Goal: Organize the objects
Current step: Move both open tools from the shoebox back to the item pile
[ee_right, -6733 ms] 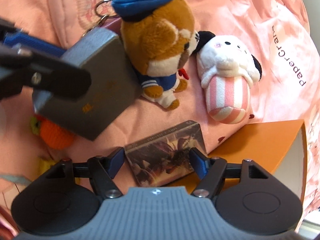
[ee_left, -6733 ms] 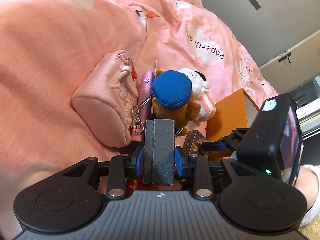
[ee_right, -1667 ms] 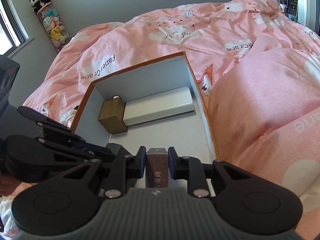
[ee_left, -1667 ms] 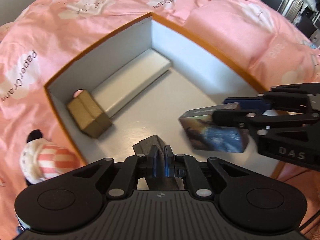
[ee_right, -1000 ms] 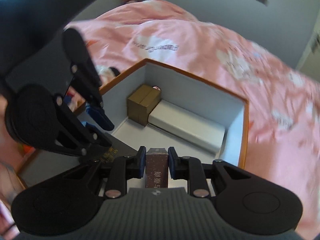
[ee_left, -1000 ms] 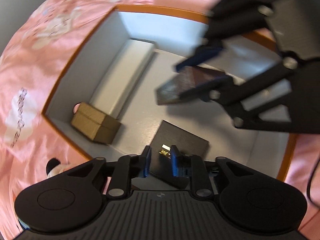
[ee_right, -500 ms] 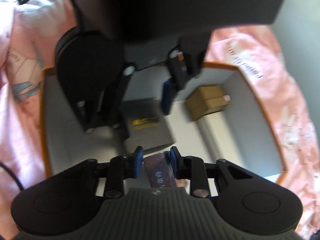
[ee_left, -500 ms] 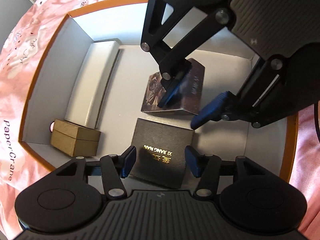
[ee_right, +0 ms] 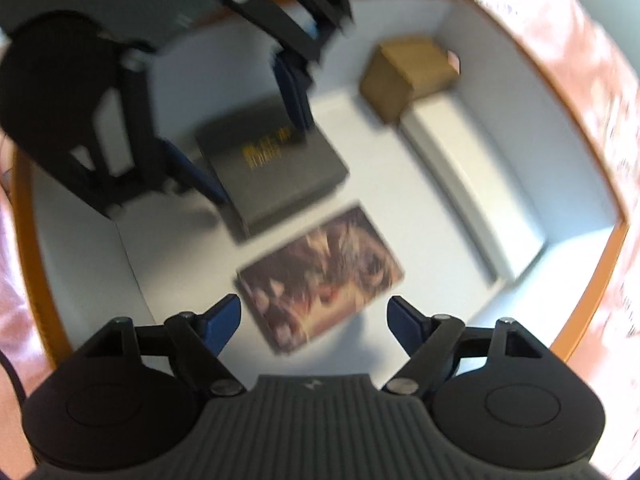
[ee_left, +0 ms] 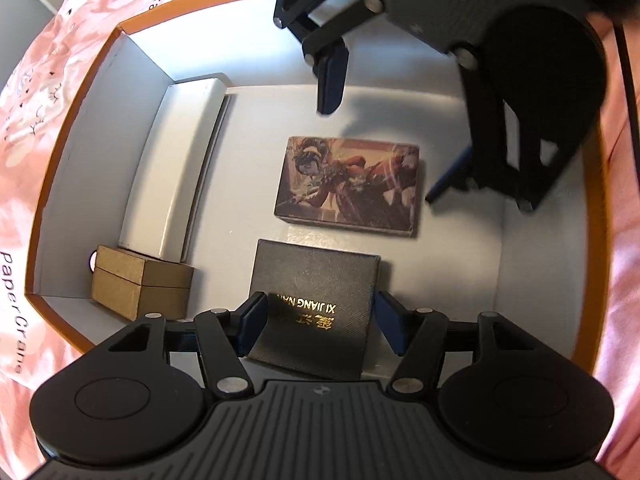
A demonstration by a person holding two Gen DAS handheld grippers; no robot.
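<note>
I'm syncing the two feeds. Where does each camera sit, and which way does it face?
Left wrist: on the left gripper, facing steeply down into the orange box; its own open fingers straddle the black box, right gripper opposite.
Right wrist: on the right gripper, facing down from the other side, blurred; open fingers over the picture box.
Shared: black box, picture box, brown box, white box.

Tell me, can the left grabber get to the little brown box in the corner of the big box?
Probably yes. The left gripper stands open above the black box, and the brown box sits beside it, nothing on top, though snug against the orange box's wall.
</note>
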